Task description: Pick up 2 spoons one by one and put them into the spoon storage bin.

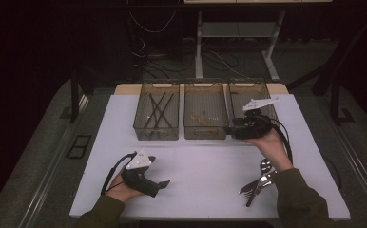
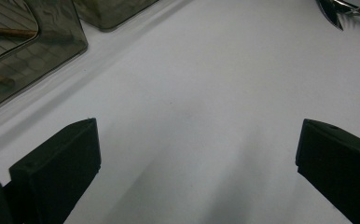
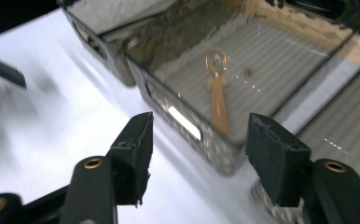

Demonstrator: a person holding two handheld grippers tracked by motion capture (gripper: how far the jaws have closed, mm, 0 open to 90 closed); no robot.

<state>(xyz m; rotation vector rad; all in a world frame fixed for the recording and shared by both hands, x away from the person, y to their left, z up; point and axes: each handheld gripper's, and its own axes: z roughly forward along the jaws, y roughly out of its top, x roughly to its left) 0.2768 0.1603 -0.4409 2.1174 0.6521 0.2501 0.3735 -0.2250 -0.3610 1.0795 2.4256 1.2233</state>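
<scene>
Three smoked plastic bins stand in a row at the back of the white table (image 1: 200,166). The left bin (image 1: 156,117) holds dark sticks and the middle bin (image 1: 205,116) a wooden spoon (image 3: 218,95). My right gripper (image 1: 232,130) hovers at the front of the right bin (image 1: 251,97), beside the middle one. Its jaws (image 3: 197,144) are open with nothing between them. At the front left, my left gripper (image 1: 164,183) rests low over the table. Its jaws (image 2: 197,154) stand wide open over bare white surface.
A heap of metal cutlery (image 1: 261,179), a spoon and forks, lies at the front right by the right forearm; its edge shows in the left gripper view (image 2: 339,7). A bin corner (image 2: 52,42) sits at that view's upper left. Dark floor and cables lie beyond the table.
</scene>
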